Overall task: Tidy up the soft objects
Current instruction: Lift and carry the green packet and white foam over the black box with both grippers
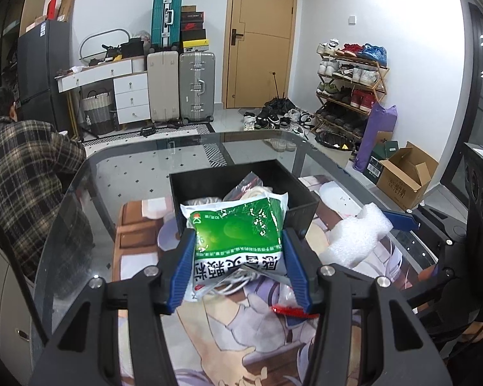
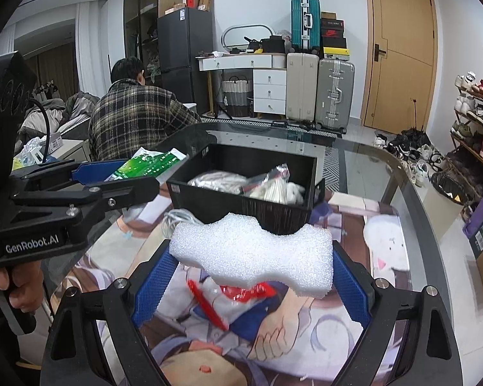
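My left gripper (image 1: 238, 241) is shut on a green and white pouch (image 1: 238, 234), held above the printed mat just in front of the black bin (image 1: 301, 214). My right gripper (image 2: 252, 254) is shut on a wavy white foam block (image 2: 254, 257), lifted off the mat on the near side of the black bin (image 2: 241, 207). The bin holds white cords and a clear bag of soft white items (image 2: 273, 186). From the right wrist view the left gripper (image 2: 90, 173) with its green pouch (image 2: 145, 162) hangs at the left. The foam block (image 1: 357, 238) shows at the right in the left wrist view.
A glass table (image 2: 396, 173) carries the printed mat (image 2: 386, 251). A red-trimmed clear bag (image 2: 228, 296) and a white cable (image 2: 177, 222) lie on the mat below the grippers. A person in a plaid shirt (image 2: 135, 119) sits beyond the table's left edge.
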Demonstrator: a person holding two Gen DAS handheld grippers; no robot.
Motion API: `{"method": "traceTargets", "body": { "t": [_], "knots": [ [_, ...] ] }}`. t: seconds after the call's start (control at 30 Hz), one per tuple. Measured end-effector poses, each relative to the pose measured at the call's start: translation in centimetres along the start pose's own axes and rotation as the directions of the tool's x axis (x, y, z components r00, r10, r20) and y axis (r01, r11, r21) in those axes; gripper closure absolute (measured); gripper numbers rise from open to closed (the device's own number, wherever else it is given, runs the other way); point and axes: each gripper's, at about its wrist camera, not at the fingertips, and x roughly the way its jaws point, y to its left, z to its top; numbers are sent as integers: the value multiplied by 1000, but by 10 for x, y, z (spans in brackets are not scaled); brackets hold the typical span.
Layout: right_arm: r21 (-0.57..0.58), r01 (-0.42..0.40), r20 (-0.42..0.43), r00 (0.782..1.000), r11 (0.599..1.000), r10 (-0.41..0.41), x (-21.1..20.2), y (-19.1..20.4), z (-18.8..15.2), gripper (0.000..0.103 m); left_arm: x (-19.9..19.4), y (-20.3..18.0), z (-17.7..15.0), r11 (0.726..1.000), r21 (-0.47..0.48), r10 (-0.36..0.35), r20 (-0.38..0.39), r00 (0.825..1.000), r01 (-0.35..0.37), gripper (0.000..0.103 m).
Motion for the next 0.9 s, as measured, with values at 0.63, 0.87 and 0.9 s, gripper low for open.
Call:
{"method": "traceTargets", "body": {
  "t": [0.63,0.87,0.9],
  "knots": [
    [-17,4,22,1000,1000,-3,22,-21,53,11,28,4,38,1000,18,9,6,1000,-10,51],
    [-22,-5,22,1000,1000,6,40,-31,64,11,46,11,47,1000,18,24,-9,1000,-24,51],
    [-21,-6,21,1000,1000,6,43,-33,66,11,49,11,47,1000,16,26,-12,1000,-26,51]
  ]
}}
